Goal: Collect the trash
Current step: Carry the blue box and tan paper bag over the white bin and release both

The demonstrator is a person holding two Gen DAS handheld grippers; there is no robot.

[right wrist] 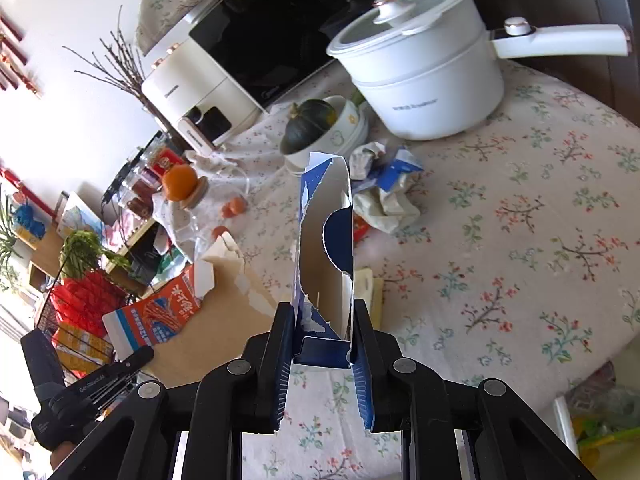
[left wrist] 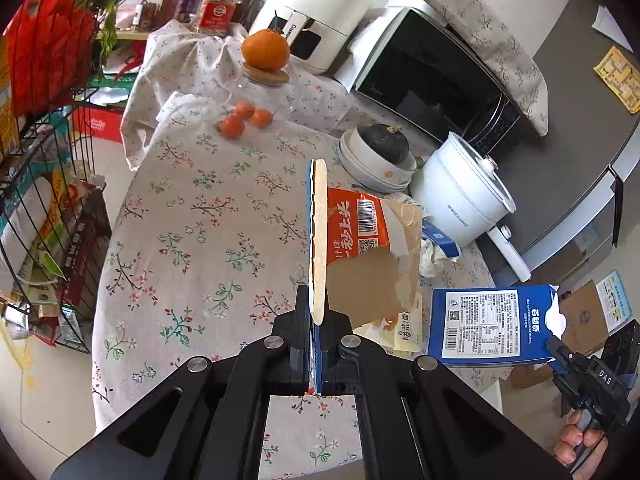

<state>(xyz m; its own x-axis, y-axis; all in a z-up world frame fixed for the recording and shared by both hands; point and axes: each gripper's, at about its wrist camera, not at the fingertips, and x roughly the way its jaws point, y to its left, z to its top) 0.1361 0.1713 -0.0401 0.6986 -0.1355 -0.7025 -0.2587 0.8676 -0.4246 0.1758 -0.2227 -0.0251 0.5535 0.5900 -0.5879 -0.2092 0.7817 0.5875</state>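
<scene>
My left gripper is shut on a torn orange food box, held edge-on above the table; the box also shows in the right wrist view. My right gripper is shut on a torn blue carton, held upright above the table; the carton shows in the left wrist view with the right gripper at its lower right corner. Crumpled white and blue wrappers lie on the table near the bowls. A flat yellow packet lies on the cloth below the orange box.
The round table has a floral cloth. On it stand a white pot, stacked bowls with a dark squash, a microwave, an air fryer, an orange on a jar and small oranges. A wire rack stands at the left.
</scene>
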